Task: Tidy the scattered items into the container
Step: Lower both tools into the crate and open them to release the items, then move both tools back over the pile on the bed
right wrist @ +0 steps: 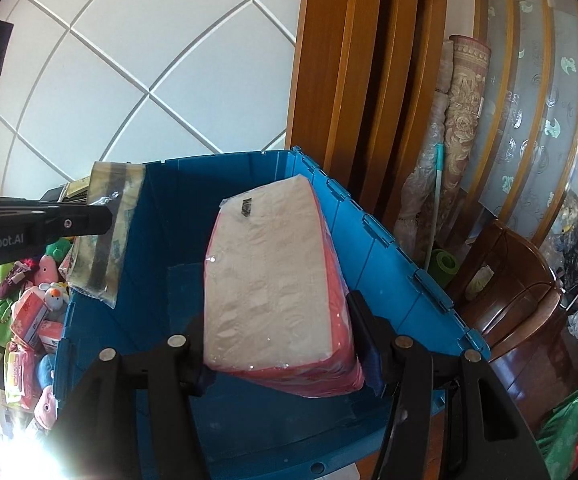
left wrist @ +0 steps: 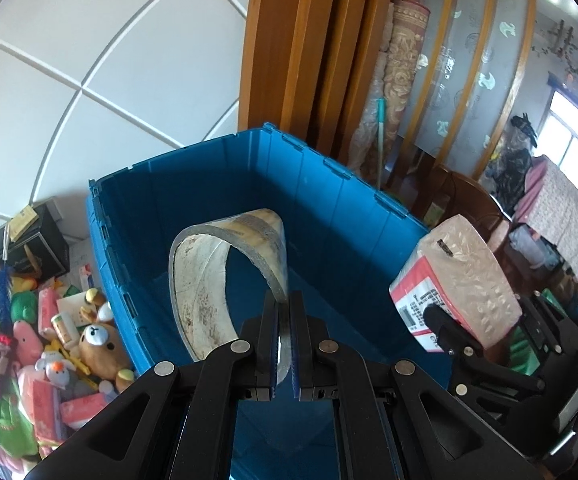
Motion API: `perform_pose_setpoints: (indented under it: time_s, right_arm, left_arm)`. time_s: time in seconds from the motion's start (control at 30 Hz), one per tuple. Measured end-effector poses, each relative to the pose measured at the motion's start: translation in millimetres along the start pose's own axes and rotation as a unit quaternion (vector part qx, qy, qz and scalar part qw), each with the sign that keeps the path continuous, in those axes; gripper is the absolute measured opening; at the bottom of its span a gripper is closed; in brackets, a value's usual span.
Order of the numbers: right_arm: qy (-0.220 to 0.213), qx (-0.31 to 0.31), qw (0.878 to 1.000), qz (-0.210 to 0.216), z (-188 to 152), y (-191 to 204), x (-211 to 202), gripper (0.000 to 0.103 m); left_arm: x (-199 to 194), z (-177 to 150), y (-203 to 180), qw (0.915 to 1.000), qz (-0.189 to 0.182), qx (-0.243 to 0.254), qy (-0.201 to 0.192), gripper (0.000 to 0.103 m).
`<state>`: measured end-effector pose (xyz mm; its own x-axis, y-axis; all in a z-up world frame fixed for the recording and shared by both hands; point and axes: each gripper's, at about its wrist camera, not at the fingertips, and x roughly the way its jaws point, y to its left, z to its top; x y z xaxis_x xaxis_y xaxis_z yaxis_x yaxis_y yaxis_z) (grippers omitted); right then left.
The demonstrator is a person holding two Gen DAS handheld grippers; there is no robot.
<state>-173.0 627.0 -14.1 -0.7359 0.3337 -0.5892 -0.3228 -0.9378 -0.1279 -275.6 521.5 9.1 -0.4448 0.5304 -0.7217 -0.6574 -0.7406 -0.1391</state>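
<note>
Both claws hung over the open blue bin [left wrist: 225,200], each with a load. The left claw [left wrist: 285,340] was pinched fully shut on the lower edge of a curled, clear-wrapped packet [left wrist: 193,280], which arched up and away toward 12 o'clock from the jaws, over the bin's interior. In the right wrist view the same packet [right wrist: 105,236] hung flat and nearly upright at the bin's 9 o'clock rim, its long axis vertical.

The right claw [right wrist: 281,356] stood part-open, clamped across the short width of a tissue pack [right wrist: 273,280]. The pack's long axis ran out from the jaws toward 12 o'clock, tilted up, its far end over the bin near the right-hand wall. From the left wrist, that pack [left wrist: 457,276] sat at 3 o'clock, at the bin's right edge.

The bin floor showed bare in both views. Scattered toys and pink packets [left wrist: 49,360], a bear [left wrist: 101,344] among them, lay heaped outside the bin at 8 o'clock from the left claw.

The deciding relation appeared to be straight down: both loads already lay over the bin's opening, so a release would likely land them inside. The packet sat closer to the rim than the pack, and might catch it.
</note>
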Motion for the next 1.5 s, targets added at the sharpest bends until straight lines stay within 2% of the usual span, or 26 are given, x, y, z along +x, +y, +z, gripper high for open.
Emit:
perform_pose_setpoints:
  time_s: [0.03,0.07,0.1,0.13,0.17,0.2,0.53,1.0,1.23,1.5]
  right_arm:
    - [0.002,-0.003,1.0,-0.006,0.7,-0.2,2.5,0.061]
    - [0.003,-0.003,1.0,-0.011,2.0,-2.0,4.7,0.072]
    - [0.001,-0.001,1.0,-0.011,2.8,-4.3,5.1,0.079]
    - [-0.001,0.002,1.0,-0.011,3.4,-6.4,5.2,0.086]
    - [0.0,0.002,1.0,-0.013,3.7,-7.7,5.6,0.087]
    - [0.002,0.002,1.0,-0.013,4.0,-9.0,6.2,0.087]
    - [0.015,0.001,1.0,-0.005,-1.3,-8.6,4.5,0.087]
    - [0.022,-0.013,1.0,0.014,-10.0,18.3,-8.7,0.087]
    - [0.016,-0.041,0.998,0.041,-8.7,54.2,-23.4,0.087]
    - [0.01,-0.081,0.994,0.076,-2.6,123.0,-41.2,0.087]
  left_arm:
    - [5.6,0.3,-2.0,0.9999,-0.004,0.003,0.009,0.006]
    - [10.3,-0.2,-3.7,0.9999,-0.007,0.004,0.015,0.008]
    - [13.8,-1.5,-5.3,0.9998,-0.012,0.006,0.017,0.025]
    - [15.7,-2.2,-7.2,0.9997,-0.016,0.006,0.017,0.067]
    - [15.6,-3.6,-8.9,0.9997,-0.02,0.005,0.01,0.088]
    - [14.4,-4.3,-10.4,0.9998,-0.017,0.004,0.0,0.102]
    - [20.6,-14.2,-13.5,0.9999,0.001,0.003,0.017,0.102]
    - [-7.3,-36.5,15.1,0.9996,0.004,-0.025,0.009,0.102]
    - [-37.1,-60.6,51.7,0.998,0.019,-0.06,-0.004,0.102]
    - [-77.3,-99.3,119.4,0.9924,0.045,-0.113,-0.014,0.102]
